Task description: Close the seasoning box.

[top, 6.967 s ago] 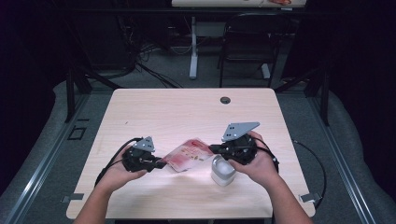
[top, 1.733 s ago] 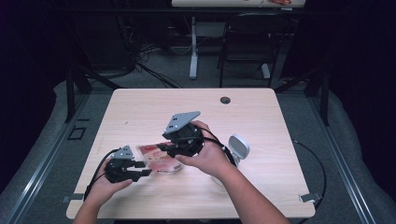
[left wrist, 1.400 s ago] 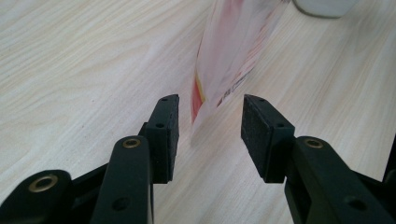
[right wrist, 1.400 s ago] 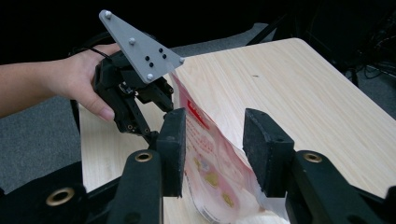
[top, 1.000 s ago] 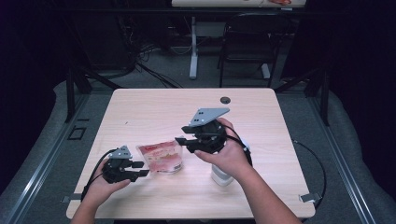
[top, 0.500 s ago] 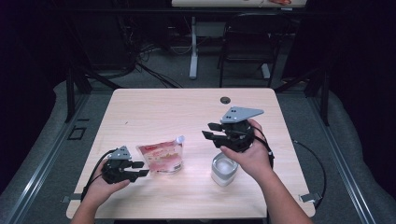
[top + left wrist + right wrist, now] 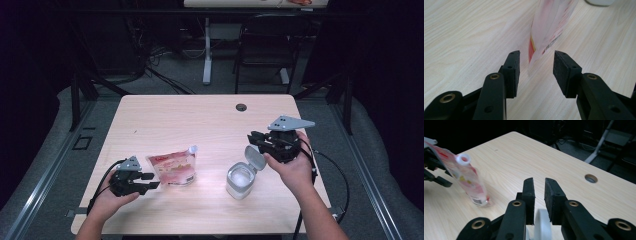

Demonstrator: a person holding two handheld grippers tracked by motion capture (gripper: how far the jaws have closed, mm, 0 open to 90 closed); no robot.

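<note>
A red and white spouted pouch (image 7: 175, 169) stands on the table (image 7: 200, 120), its white spout (image 7: 464, 159) pointing up. My left gripper (image 7: 150, 180) is open at the pouch's left. The pouch's (image 7: 549, 25) bottom edge lies between the pads (image 7: 564, 71) without being pressed. A white container (image 7: 239, 181) stands to the right of the pouch with its flip lid (image 7: 254, 156) raised. My right gripper (image 7: 254, 138) hovers just above that lid. Its jaws have just been closing to a narrow gap (image 7: 539, 192) with nothing between the pads. The lid (image 7: 542, 225) sits below them.
A round cable hole (image 7: 241, 107) marks the table's far edge. Cables trail from both grippers over the near edge. Chair and desk legs (image 7: 207, 50) stand on the floor beyond the table.
My right gripper has moved right, from beside the pouch's spout to above the container's raised lid, and its jaws have narrowed. The left gripper and the pouch have stayed put.
</note>
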